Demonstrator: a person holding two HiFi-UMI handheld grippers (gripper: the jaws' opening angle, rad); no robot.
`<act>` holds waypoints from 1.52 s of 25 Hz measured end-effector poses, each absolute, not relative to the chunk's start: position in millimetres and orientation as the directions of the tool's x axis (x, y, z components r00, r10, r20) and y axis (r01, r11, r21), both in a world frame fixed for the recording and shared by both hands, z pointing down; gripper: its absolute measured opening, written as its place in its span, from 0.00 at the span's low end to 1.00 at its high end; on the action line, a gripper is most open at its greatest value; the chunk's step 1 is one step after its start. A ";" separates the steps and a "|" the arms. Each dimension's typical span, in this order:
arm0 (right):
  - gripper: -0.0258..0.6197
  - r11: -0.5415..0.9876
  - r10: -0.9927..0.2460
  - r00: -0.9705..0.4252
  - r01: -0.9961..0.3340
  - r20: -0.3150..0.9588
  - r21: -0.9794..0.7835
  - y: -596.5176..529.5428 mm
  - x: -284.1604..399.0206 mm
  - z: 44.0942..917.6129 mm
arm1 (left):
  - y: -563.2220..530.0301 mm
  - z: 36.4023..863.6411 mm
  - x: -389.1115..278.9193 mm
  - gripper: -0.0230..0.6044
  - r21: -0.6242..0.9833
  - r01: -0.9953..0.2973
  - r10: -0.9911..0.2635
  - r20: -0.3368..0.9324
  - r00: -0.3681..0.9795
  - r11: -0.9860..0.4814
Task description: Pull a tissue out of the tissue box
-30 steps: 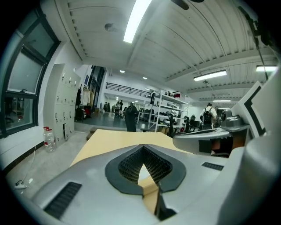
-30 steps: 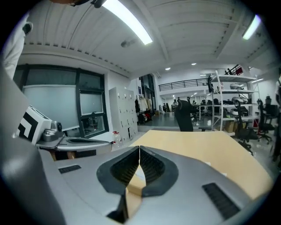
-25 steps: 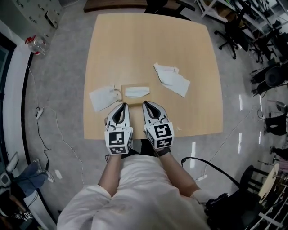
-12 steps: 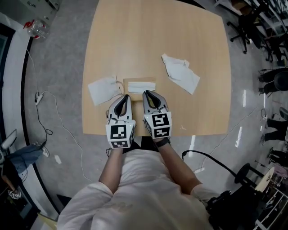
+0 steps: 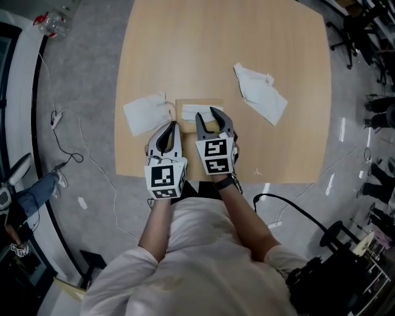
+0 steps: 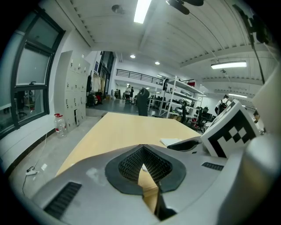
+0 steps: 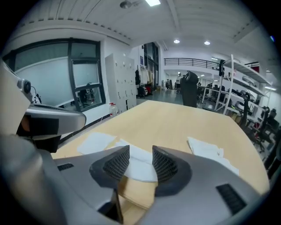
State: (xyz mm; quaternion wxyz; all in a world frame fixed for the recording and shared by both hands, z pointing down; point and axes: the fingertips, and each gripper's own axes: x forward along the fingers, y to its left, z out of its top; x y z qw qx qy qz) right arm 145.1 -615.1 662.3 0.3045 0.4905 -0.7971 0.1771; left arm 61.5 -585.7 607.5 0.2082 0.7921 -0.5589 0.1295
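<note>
The tissue box (image 5: 199, 108) is a flat wood-coloured box near the table's front edge, with a white tissue (image 5: 192, 113) showing at its top slot. My right gripper (image 5: 207, 115) reaches over the box's near side and its jaws are opening. In the right gripper view the tissue (image 7: 139, 170) lies just beyond the spread pads of my right gripper (image 7: 140, 154), which do not press on it. My left gripper (image 5: 173, 126) is shut and empty, just left of the box's near corner. In its own view the left gripper (image 6: 142, 163) has its pads together.
A loose tissue (image 5: 146, 113) lies left of the box, another crumpled one (image 5: 260, 94) to the right. The light wooden table (image 5: 216, 49) stretches away beyond them. Cables, office chairs and a water bottle (image 5: 50, 19) are on the floor around it.
My right gripper has moved forward onto the box's near side and its jaws have spread from shut. The left gripper has sunk slightly and stays shut.
</note>
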 end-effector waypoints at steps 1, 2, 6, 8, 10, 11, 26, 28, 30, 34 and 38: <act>0.27 0.462 -0.671 -0.332 -0.886 0.663 0.025 -616.2 144.1 665.4 | -586.3 608.4 60.5 0.04 0.186 -0.940 -0.832 0.439 0.339 -0.285; 0.27 0.468 -0.667 -0.334 -0.884 0.666 0.025 -617.1 142.8 667.6 | -587.0 609.5 59.8 0.04 0.186 -0.941 -0.832 0.442 0.337 -0.282; 0.27 0.456 -0.649 -0.340 -0.890 0.681 -0.010 -617.9 138.9 671.1 | -587.9 612.6 59.1 0.04 0.192 -0.941 -0.829 0.447 0.335 -0.277; 0.27 0.445 -0.655 -0.323 -0.895 0.683 0.003 -617.7 139.6 674.7 | -587.5 613.3 59.0 0.04 0.195 -0.941 -0.828 0.448 0.337 -0.278; 0.27 0.446 -0.655 -0.319 -0.895 0.685 0.010 -616.9 139.9 679.8 | -587.4 612.9 58.8 0.04 0.197 -0.940 -0.828 0.446 0.339 -0.279; 0.27 0.447 -0.653 -0.318 -0.894 0.687 0.010 -616.5 140.2 681.8 | -587.2 612.2 58.5 0.04 0.197 -0.940 -0.828 0.445 0.340 -0.279; 0.05 0.406 -0.685 -0.250 -0.911 0.685 0.074 -620.6 153.7 684.1 | -579.1 604.3 53.8 0.04 0.175 -0.939 -0.830 0.439 0.343 -0.296; 0.05 0.408 -0.689 -0.242 -0.908 0.683 0.089 -620.4 153.7 684.6 | -577.0 602.5 54.4 0.04 0.172 -0.938 -0.830 0.437 0.346 -0.301; 0.05 0.410 -0.689 -0.236 -0.907 0.685 0.100 -619.2 153.6 685.4 | -574.4 600.0 54.5 0.04 0.168 -0.937 -0.831 0.434 0.348 -0.305; 0.04 0.380 -0.691 -0.232 -0.922 0.685 0.072 -615.4 158.1 686.3 | -569.2 593.5 53.2 0.04 0.159 -0.937 -0.834 0.426 0.350 -0.312; 0.04 0.351 -0.718 -0.235 -0.935 0.655 0.049 -611.1 165.5 677.9 | -565.4 589.2 52.0 0.04 0.152 -0.936 -0.837 0.418 0.353 -0.319</act>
